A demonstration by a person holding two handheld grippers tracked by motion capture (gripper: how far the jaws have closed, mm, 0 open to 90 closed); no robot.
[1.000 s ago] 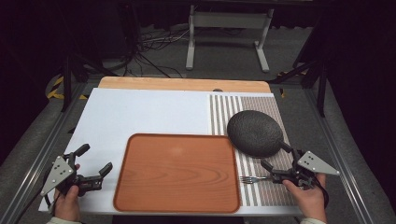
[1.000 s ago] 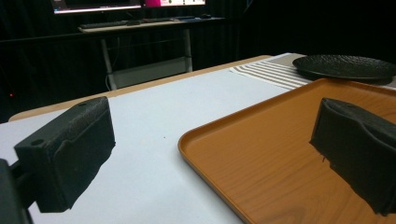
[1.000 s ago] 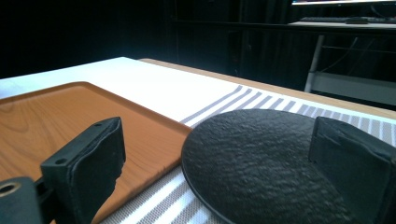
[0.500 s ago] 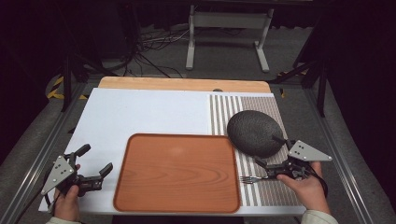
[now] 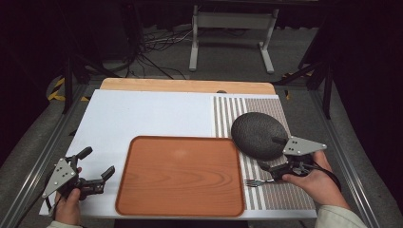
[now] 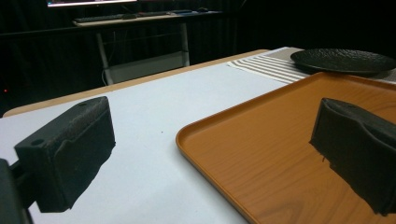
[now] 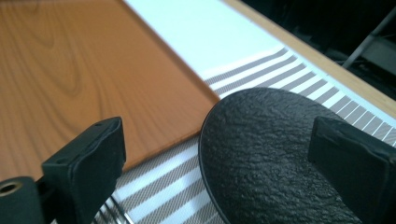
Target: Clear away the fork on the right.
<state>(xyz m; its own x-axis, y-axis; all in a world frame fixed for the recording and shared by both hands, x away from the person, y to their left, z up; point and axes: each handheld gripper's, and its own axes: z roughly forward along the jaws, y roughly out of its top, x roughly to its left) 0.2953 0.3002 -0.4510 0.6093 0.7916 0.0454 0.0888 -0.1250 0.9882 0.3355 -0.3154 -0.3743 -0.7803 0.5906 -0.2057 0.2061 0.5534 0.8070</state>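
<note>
the right claw (image 5: 269, 154) hovers low over the near edge of the black textured plate (image 5: 259, 135), its 2 jaws spread wide and holding nothing. in the right gripper view one jaw stands over the striped placemat (image 7: 261, 77) near the corner of the wooden tray (image 7: 84, 60), and the other jaw stands over the rough surface of the plate (image 7: 266, 140). whether either jaw touches the plate cannot be told.

the plate lies on the striped placemat (image 5: 280, 199) at the right side of the table (image 5: 142, 114), just beside the far right corner of the tray (image 5: 180, 175). a metal fork (image 5: 256, 182) lies on the placemat nearer the person, just right of the tray's edge, its tines towards the tray and its handle running under the right hand (image 5: 316, 183).

the left claw (image 5: 97, 163) rests low at the near left corner of the table, just left of the tray, with its jaws also spread and empty. the left gripper view looks across the white table top (image 6: 154, 107) and the bare tray (image 6: 280, 140) towards the plate (image 6: 343, 60) at the far side. the left hand (image 5: 69, 206) grips its handle from below.
</note>
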